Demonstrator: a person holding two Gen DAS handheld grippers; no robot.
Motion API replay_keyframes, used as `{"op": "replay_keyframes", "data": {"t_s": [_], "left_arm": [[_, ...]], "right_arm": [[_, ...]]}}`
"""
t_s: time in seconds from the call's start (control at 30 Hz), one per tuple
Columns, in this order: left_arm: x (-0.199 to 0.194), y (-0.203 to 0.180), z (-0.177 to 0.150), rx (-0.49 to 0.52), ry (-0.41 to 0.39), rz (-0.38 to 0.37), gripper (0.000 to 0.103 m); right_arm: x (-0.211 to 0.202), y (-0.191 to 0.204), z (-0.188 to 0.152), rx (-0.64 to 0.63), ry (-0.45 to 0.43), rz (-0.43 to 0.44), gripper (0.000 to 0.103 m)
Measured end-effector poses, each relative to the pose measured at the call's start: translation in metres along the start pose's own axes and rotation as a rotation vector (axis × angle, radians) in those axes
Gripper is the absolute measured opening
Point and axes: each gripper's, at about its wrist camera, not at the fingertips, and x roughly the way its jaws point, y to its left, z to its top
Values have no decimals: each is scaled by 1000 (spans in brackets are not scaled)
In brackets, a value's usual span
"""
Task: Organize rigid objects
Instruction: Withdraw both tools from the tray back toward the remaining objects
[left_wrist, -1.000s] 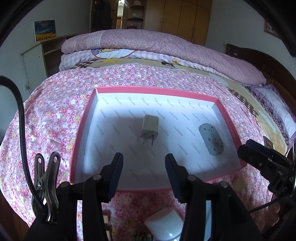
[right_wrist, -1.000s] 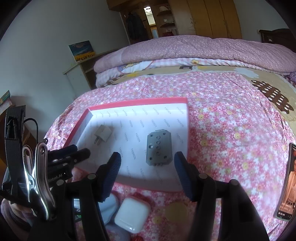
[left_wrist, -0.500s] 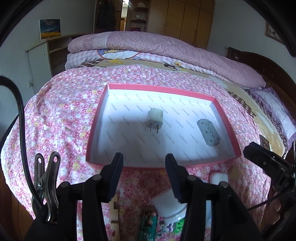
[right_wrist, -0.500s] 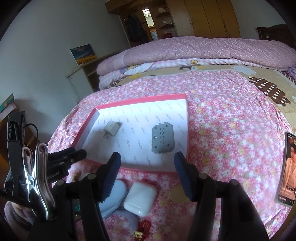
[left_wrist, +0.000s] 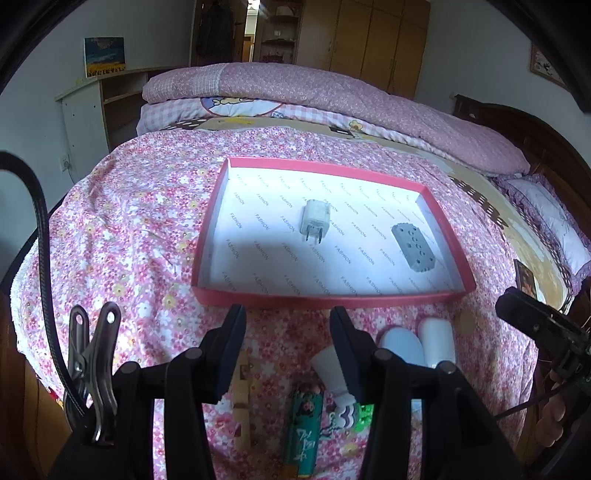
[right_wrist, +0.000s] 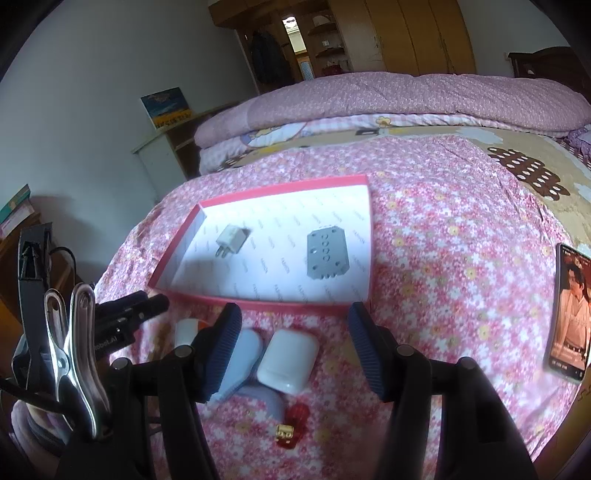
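Inside pink-rimmed tray (left_wrist: 325, 297), white charger (left_wrist: 315, 220) (prongs nearward), grey block (left_wrist: 413, 247), both hand-held grippers agape.

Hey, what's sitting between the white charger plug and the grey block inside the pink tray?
Nothing: only the tray's printed white lining lies between the charger plug and the grey block in the pink tray, in both wrist views.

Black left gripper (left_wrist: 287, 349) with dark-blue ribbed pads (left_wrist: 233, 347), round pivot screws, silver clip (left_wrist: 92, 365), black cable (left_wrist: 40, 236)
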Motion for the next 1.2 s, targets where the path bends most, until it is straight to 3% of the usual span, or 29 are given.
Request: {"op": "replay_keyframes", "data": {"t_s": [0.6, 1.2], "left_arm": [[-14, 23, -21, -44, 4, 14, 50], [-10, 42, -50, -52, 56, 31, 50]], "right_arm": [[0, 0, -28, 33, 70, 16, 61], [19, -4, -48, 52, 146, -5, 61]]}}
